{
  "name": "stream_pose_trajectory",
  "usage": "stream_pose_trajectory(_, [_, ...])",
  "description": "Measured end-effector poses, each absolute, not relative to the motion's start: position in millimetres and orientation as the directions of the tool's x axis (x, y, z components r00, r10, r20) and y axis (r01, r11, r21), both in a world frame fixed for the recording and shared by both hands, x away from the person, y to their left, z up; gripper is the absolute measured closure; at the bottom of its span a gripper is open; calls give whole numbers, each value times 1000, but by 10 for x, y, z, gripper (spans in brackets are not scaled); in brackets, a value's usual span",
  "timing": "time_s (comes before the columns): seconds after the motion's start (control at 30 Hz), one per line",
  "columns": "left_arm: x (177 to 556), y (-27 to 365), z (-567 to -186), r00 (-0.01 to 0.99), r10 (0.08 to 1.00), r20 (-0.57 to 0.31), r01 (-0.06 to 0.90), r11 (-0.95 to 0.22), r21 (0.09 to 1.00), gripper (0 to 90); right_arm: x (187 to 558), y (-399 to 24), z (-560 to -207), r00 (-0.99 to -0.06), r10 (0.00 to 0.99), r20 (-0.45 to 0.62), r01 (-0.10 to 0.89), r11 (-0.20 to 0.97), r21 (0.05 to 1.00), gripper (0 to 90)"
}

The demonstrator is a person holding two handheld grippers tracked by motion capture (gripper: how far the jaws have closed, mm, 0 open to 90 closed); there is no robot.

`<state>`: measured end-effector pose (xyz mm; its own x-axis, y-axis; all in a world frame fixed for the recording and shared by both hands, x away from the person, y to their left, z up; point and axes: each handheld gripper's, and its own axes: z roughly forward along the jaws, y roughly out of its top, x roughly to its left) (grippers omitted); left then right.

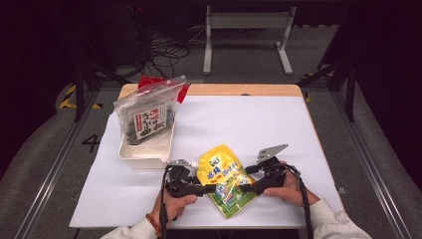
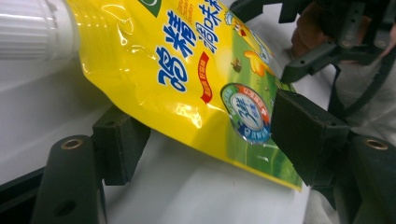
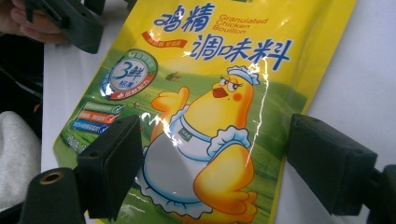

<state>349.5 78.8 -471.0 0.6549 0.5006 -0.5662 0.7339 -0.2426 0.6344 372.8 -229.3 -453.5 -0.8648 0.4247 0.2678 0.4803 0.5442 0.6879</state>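
The high view shows the yellow bouillon pouch (image 1: 227,180) lying on the counter (image 1: 259,124) between the left gripper (image 1: 210,188) and right gripper (image 1: 245,188), whose jaws straddle its edges wide apart without pinching, so the next move likely calls for closing them.

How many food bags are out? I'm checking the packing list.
2: a yellow chicken bouillon pouch lying at the table's near edge between both grippers, and a clear zip bag of seaweed standing in the white tray.
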Motion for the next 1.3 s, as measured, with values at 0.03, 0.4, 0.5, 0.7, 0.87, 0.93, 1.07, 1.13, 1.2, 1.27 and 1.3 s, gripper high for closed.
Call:
stream_pose_trajectory(0.03, [3512,756,-4709,653,504,-565,734,-238,636,295,3728,-2294,-4536,-866,424,267,479,544,689,186])
stream_pose_trajectory(0.4, [3725,490,-4733,645,496,-581,742,-223,632,422,3731,-2312,-4549,-874,383,298,473,539,697,244])
stream_pose_trajectory(0.5, [3719,364,-4722,674,491,-552,717,-254,649,567,3698,-2286,-4537,-891,354,285,445,553,705,252])
stream_pose_trajectory(0.7, [3683,412,-4577,744,461,-483,628,-235,742,831,3666,-2330,-4454,-902,354,246,414,551,725,243])
stream_pose_trajectory(0.87, [3557,458,-4290,838,451,-306,456,-273,847,875,3637,-2421,-4337,-908,345,238,396,518,758,218])
stream_pose_trajectory(0.93, [3517,515,-4176,858,450,-247,397,-277,875,884,3620,-2463,-4282,-912,342,227,381,500,778,218])
stream_pose_trajectory(1.07, [3492,656,-4053,856,490,-164,334,-282,899,885,3590,-2528,-4208,-916,342,209,362,479,800,202])
stream_pose_trajectory(1.13, [3508,752,-4005,860,496,-115,293,-297,909,885,3566,-2543,-4205,-916,352,194,357,489,796,202])
stream_pose_trajectory(1.2, [3514,842,-3966,864,496,-89,268,-303,915,886,3544,-2564,-4207,-916,362,172,346,497,796,203])
stream_pose_trajectory(1.27, [3512,897,-3937,864,499,-60,245,-315,917,887,3538,-2589,-4211,-913,370,173,350,493,797,203])
stream_pose_trajectory(1.3, [3513,916,-3933,868,493,-56,237,-314,919,888,3537,-2596,-4216,-912,373,173,351,490,798,204])
